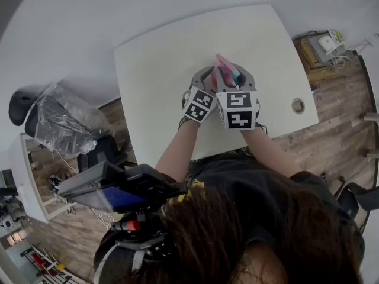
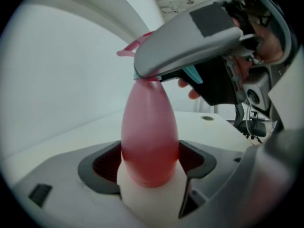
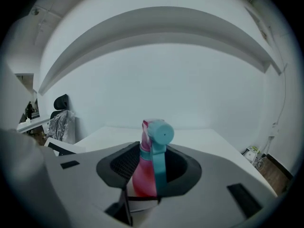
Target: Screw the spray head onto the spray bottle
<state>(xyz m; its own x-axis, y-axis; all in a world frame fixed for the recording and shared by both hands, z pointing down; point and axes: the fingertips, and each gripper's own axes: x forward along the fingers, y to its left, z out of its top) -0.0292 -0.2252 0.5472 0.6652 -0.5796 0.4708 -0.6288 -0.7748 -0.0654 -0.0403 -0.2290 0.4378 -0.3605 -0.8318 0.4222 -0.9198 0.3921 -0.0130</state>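
Left gripper (image 2: 149,165): pinches bottle (image 2: 149,127) body.
Right gripper (image 3: 149,167): clamps spray head (image 3: 159,141) atop bottle.
Table (image 1: 160,87): white, beneath both.

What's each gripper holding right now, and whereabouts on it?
Left gripper: spray bottle, fingers clamped low, where pink body meets white base. Right gripper: spray head, gripped by its sides.

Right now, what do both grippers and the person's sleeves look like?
Left gripper and right gripper: smooth grey moulded shells with black textured pads. The left cube and right cube are white with black square markers. No cables visible. The person wears a dark short-sleeved top; forearms bare.
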